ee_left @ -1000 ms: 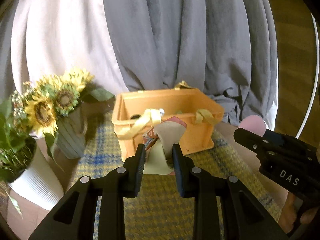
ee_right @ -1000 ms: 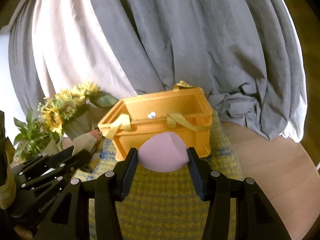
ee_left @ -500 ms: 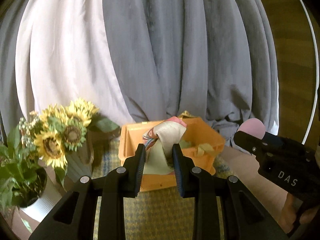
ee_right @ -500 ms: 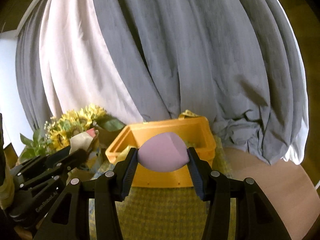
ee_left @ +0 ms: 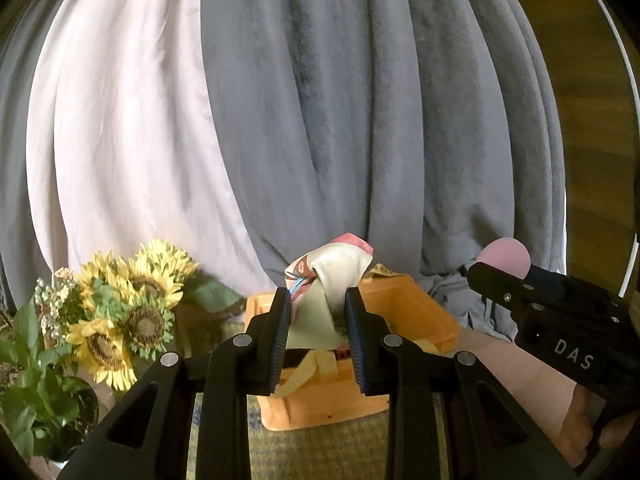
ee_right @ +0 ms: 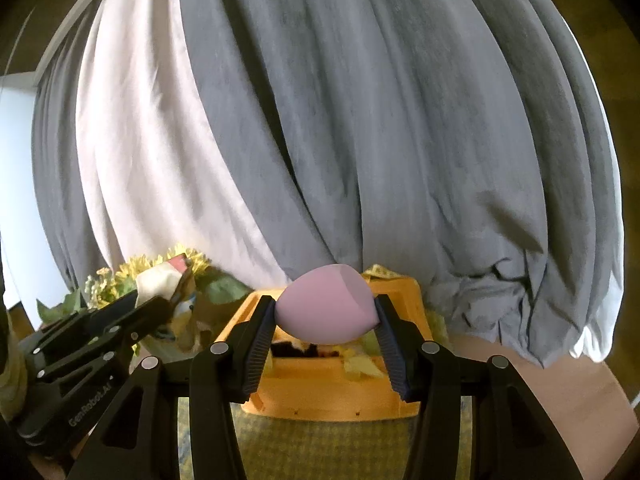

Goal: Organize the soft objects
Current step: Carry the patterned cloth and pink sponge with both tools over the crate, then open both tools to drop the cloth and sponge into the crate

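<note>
My left gripper [ee_left: 318, 334] is shut on a bunched patterned cloth [ee_left: 328, 280], cream, pink and pale green, held above the near edge of an orange basket [ee_left: 416, 320]. My right gripper [ee_right: 326, 332] is shut on a pink egg-shaped sponge [ee_right: 326, 306], held over the same orange basket [ee_right: 320, 392]. The right gripper also shows at the right of the left wrist view [ee_left: 560, 320], with the sponge [ee_left: 506, 254] at its tip. The left gripper and cloth [ee_right: 160, 278] show at the left of the right wrist view. Soft yellowish items lie inside the basket.
A sunflower bouquet [ee_left: 124, 308] in a vase and a potted green plant [ee_left: 36, 392] stand left of the basket. A yellow-blue checked mat [ee_right: 320, 448] lies under the basket on a wooden table [ee_right: 560, 392]. Grey and white curtains [ee_left: 320, 120] hang close behind.
Both grippers have moved forward and up toward the basket, still holding the cloth and the sponge. The basket now sits lower in both views and closer under the fingers.
</note>
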A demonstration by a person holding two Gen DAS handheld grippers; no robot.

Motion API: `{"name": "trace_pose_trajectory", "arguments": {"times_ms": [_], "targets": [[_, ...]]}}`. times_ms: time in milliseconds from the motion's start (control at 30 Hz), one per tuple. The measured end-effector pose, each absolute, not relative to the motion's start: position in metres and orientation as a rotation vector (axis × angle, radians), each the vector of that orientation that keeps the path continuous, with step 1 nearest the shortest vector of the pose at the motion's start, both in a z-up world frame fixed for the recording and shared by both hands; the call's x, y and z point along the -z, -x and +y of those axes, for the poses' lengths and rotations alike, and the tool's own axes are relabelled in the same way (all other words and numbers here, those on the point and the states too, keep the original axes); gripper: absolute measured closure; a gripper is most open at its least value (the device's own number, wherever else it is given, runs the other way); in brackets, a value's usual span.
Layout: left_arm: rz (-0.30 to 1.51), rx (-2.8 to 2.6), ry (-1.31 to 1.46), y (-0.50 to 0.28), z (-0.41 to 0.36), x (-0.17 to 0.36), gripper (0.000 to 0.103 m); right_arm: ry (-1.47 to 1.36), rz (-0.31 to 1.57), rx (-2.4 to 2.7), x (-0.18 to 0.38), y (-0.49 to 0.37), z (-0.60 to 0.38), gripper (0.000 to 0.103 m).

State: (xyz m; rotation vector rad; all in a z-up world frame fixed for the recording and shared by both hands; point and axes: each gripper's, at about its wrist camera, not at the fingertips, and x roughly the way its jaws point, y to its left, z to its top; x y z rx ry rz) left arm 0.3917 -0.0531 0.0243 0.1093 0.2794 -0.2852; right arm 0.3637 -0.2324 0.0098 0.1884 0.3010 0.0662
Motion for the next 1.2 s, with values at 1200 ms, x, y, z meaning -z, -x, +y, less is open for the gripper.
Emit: {"name": "trace_pose_trajectory", "arguments": {"times_ms": [1200], "targets": [[0.492,0.249,-0.154,-0.534,-0.076,0.026,0.075,-0.135,0.495,-0.037,0.032,-0.51,-0.244,0.052]]}}
